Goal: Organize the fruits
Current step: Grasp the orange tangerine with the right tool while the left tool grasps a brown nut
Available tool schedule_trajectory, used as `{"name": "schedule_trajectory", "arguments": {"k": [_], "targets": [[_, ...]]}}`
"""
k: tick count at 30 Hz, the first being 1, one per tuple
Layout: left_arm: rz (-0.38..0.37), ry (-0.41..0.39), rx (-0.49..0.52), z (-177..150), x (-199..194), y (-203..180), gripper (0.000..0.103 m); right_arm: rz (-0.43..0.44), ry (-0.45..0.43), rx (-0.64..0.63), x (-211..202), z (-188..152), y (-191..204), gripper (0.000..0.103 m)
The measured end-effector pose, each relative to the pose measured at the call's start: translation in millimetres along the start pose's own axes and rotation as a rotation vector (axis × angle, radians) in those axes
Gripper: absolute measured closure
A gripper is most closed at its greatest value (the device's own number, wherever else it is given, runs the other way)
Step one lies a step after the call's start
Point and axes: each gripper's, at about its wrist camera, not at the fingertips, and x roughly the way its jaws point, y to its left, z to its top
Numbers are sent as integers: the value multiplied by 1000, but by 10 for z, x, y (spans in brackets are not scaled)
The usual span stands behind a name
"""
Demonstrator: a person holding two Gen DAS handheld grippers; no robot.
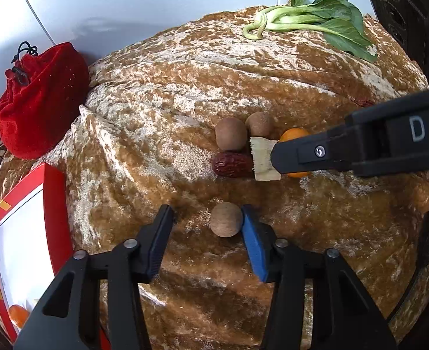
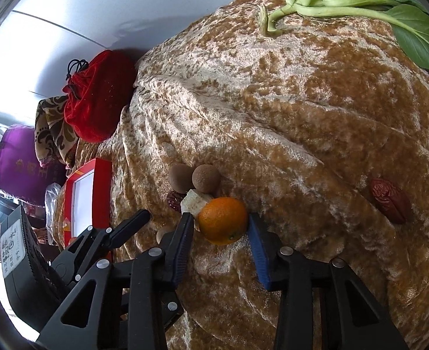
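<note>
One orange (image 1: 18, 315) already lies in the red box (image 1: 54, 186). Beside the box, the left tool (image 1: 207, 218) brackets a longan (image 1: 226, 223), the right tool (image 2: 221, 227) an orange (image 2: 223, 220); neither pinched yet.

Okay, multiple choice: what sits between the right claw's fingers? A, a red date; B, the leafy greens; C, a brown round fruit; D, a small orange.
D: the right wrist view shows the small orange between the right claw fingers, on the cloth.
</note>
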Motion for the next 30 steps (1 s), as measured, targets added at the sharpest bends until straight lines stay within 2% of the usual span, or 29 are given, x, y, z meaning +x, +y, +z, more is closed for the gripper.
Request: {"name": "schedule_trajectory", "arguments": {"k": [5,11,17,19,24,25,27,30], "targets": [[-22,-2,0,-7,-11,16,66,-1,-5,1,-48,-17,-15,68],[-42,-8,-23,-7,16,58,66,1,0,-3,-37,-19,-10,65],[-51,-20,-45,20,39,53,55,-5,-10,-17,-16,1,30,61],[-44,-23,-37,24,44,24,54,3,-4,-27,15,18,47,56],[-42,-29,-36,27,49,31,54,11,-8,-26,34,28,30,60],[-46,-31,-38,26,44,34,56,12,-7,-23,29,28,25,63],[-63,-37,-35,26,28,32,68,20,-5,-13,22,29,5,64],[-85,-40,-37,12,1,39,76,23,-7,-2,-6,25,-15,67]]}}
